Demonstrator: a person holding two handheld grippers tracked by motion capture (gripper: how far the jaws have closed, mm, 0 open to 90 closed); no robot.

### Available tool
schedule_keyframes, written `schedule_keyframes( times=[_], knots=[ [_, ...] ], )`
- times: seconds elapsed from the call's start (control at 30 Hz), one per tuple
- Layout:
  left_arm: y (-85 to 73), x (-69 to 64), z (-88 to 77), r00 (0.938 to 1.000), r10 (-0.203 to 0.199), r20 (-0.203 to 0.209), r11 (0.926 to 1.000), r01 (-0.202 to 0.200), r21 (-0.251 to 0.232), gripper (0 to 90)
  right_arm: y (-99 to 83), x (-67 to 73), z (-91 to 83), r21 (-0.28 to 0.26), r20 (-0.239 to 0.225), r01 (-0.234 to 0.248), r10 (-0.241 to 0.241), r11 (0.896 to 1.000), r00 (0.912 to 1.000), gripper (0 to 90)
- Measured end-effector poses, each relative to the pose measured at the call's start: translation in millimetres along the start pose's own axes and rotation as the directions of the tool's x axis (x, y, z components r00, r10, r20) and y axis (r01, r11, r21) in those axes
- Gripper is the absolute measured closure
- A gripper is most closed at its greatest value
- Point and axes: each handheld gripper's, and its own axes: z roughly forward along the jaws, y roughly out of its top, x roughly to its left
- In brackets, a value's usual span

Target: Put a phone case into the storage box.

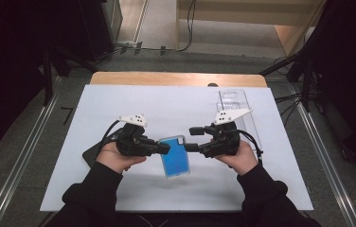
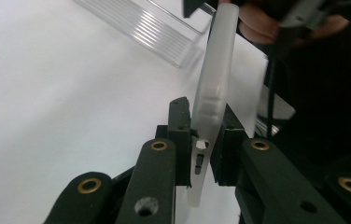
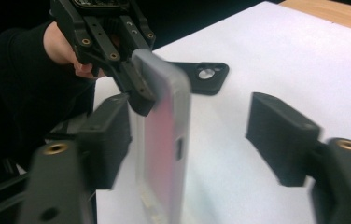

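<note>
Phone (image 1: 175, 161): held above the white table (image 1: 119, 101), between both tongs, blue face up in the high view.
Left tongs (image 1: 165, 148): pinching the phone's edge.
Right tongs (image 1: 191, 139): spread, jaws either side of the phone, not pressing it.
Clear case (image 1: 235, 106): flat on the table, beyond the right tongs.

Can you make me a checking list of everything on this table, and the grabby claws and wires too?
Surface: white sheet on a wooden table.
Job's things: phone in a frosted case, held above the sheet.
Clutter: clear tray at the far right; black case lying flat at the left.
Grippers: left gripper shut on the phone's edge; right gripper open beside it.
Cables: one trails from each gripper; more on the floor.
Surroundings: grey floor, dark stands.
</note>
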Motion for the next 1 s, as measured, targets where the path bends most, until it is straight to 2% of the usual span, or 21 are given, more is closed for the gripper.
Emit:
schedule_keyframes(
  times=[0.07, 0.13, 0.2, 0.27, 0.3, 0.33, 0.4, 0.5, 0.57, 0.6, 0.67, 0.73, 0.87, 1.0],
  knots=[
    [0.9, -0.5, -2.8, 0.9988, -0.027, -0.041, 0.9995, 0.026, -0.019, 81.1, -0.8, 1.4, 0.9, -0.001, 0.029, 0.02, -0.02, 1.0, 0.9994, 23.0],
    [2.3, -2.4, -5.0, 0.9962, -0.054, -0.069, 0.9979, 0.051, -0.04, 81.1, -1.7, 2.3, 3.4, 0.018, 0.045, 0.018, -0.019, 1.0, 0.9988, 20.2],
    [3.8, -5.0, -6.5, 0.9934, -0.068, -0.092, 0.9965, 0.064, -0.054, 81.1, -3.6, 3.0, 7.6, 0.054, 0.086, 0.032, -0.037, 0.998, 0.9956, 18.2],
    [4.6, -5.9, -7.1, 0.99, -0.086, -0.112, 0.995, 0.079, -0.061, 81.1, -6.6, 2.6, 11.0, 0.055, 0.106, 0.025, -0.031, 0.998, 0.9939, 14.2],
    [4.8, -5.8, -7.7, 0.9887, -0.092, -0.119, 0.9946, 0.085, -0.059, 81.0, -7.8, 1.7, 12.5, 0.054, 0.113, 0.015, -0.021, 0.998, 0.9934, 9.0],
    [4.8, -5.5, -7.6, 0.9866, -0.103, -0.127, 0.9936, 0.096, -0.06, 81.1, -8.6, 1.2, 14.2, 0.052, 0.131, 0.005, -0.012, 0.999, 0.9913, 0.0],
    [4.9, -5.2, -7.1, 0.9809, -0.118, -0.154, 0.9921, 0.11, -0.06, 81.0, -10.2, 0.9, 17.1, 0.055, 0.171, -0.018, 0.008, 0.998, 0.9853, 0.0],
    [5.2, -4.6, -6.1, 0.9724, -0.15, -0.178, 0.9879, 0.141, -0.064, 80.9, -10.9, 4.2, 19.9, 0.064, 0.178, -0.031, 0.019, 0.997, 0.9838, 0.0],
    [5.5, -3.9, -5.5, 0.9666, -0.169, -0.192, 0.985, 0.159, -0.066, 80.9, -10.6, 8.4, 23.0, 0.055, 0.204, -0.051, 0.039, 0.997, 0.9781, 0.0],
    [5.7, -3.9, -5.3, 0.9625, -0.178, -0.205, 0.9835, 0.168, -0.067, 80.9, -10.4, 10.3, 24.8, 0.042, 0.209, -0.067, 0.056, 0.997, 0.9763, 0.0],
    [5.8, -4.1, -4.9, 0.958, -0.183, -0.221, 0.9828, 0.172, -0.067, 80.8, -10.4, 14.0, 27.2, 0.014, 0.215, -0.081, 0.076, 0.997, 0.9736, 0.0],
    [6.1, -5.0, -4.6, 0.9534, -0.188, -0.236, 0.9819, 0.176, -0.07, 80.9, -10.5, 19.4, 31.5, -0.01, 0.243, -0.105, 0.104, 0.994, 0.9645, 0.0],
    [7.0, -6.3, -3.8, 0.9449, -0.204, -0.256, 0.9787, 0.19, -0.077, 80.9, -13.1, 28.7, 41.2, -0.002, 0.324, -0.101, 0.097, 0.995, 0.9411, 0.0],
    [7.8, -7.8, -2.4, 0.9413, -0.215, -0.261, 0.9764, 0.2, -0.083, 80.9, -14.7, 34.0, 50.9, -0.005, 0.367, -0.104, 0.098, 0.995, 0.9251, 0.0]
  ],
)
